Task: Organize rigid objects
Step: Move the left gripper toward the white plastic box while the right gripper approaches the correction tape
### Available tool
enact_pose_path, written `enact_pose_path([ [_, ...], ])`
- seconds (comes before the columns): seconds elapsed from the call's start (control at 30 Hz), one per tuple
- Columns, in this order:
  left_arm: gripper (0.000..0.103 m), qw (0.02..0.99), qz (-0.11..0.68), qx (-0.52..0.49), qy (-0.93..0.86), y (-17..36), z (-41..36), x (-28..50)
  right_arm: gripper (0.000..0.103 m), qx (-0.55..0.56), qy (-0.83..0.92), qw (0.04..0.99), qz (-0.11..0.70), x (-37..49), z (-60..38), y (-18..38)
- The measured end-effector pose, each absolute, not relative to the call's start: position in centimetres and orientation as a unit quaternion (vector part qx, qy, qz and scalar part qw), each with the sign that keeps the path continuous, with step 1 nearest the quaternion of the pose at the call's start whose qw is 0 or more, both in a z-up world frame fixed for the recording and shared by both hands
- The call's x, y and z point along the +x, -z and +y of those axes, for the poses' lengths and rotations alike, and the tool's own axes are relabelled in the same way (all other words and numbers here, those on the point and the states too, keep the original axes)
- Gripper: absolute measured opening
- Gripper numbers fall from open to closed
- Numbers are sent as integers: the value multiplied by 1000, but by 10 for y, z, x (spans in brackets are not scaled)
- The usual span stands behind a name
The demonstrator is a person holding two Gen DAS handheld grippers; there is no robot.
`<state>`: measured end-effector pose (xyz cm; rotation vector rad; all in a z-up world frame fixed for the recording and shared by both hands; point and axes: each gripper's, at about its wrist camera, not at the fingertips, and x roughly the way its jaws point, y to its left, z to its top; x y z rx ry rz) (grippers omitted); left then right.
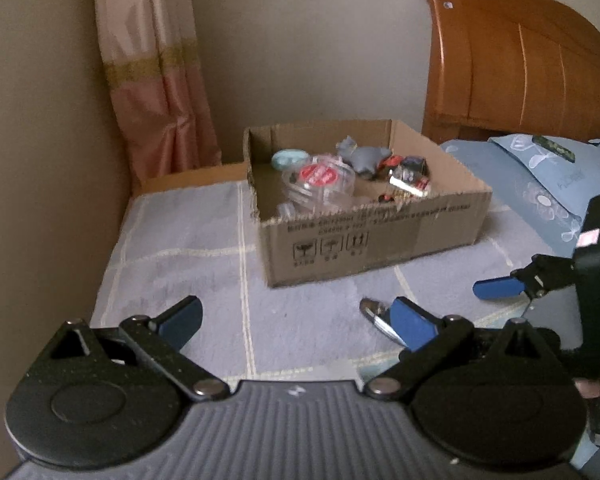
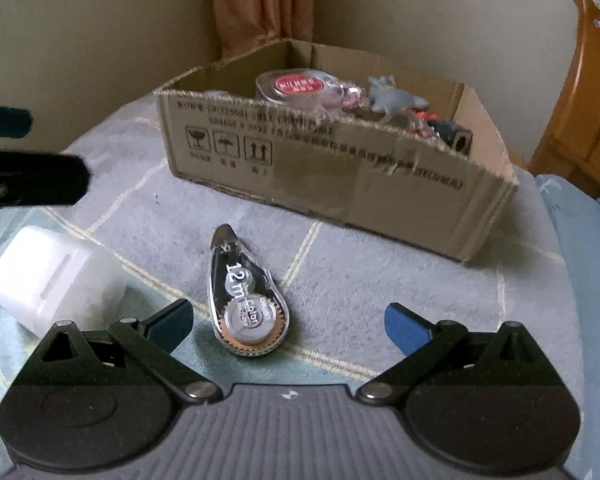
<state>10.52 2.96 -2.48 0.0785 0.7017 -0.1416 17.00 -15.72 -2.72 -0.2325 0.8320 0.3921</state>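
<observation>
An open cardboard box (image 1: pixel 380 236) stands on the bed and holds several small items, among them a clear round case with a red label (image 1: pixel 320 178) and a grey toy (image 1: pixel 360 156). The box also shows in the right wrist view (image 2: pixel 340 184). A correction tape dispenser (image 2: pixel 246 300) lies on the blanket just ahead of my right gripper (image 2: pixel 290 322), which is open and empty. A white plastic case (image 2: pixel 48 280) lies to its left. My left gripper (image 1: pixel 296 320) is open and empty; the dispenser's tip (image 1: pixel 374 314) shows by its right finger.
A grey checked blanket (image 1: pixel 188 240) covers the bed. A wooden headboard (image 1: pixel 512 60) and blue pillows (image 1: pixel 540 176) are at the right. A pink curtain (image 1: pixel 156 72) hangs in the wall corner behind the box. The right gripper's body (image 1: pixel 596 280) shows at the left view's right edge.
</observation>
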Motion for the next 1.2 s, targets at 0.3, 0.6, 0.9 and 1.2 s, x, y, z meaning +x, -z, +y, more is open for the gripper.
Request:
enact_pose_path([
  [0.3, 100, 934, 351, 29, 65, 36, 39, 102, 103, -82, -152, 893, 415, 177, -184, 31],
  [0.6, 100, 936, 348, 8, 58, 38, 54, 99, 103, -72, -133, 890, 429, 174, -192, 29],
  [0.9, 100, 940, 340, 8, 40, 29, 64, 95, 103, -76, -155, 900, 399, 188, -131, 34],
  [1.2, 100, 934, 353, 18, 49, 34, 56, 95, 103, -59, -123, 914, 381, 194, -141, 36],
])
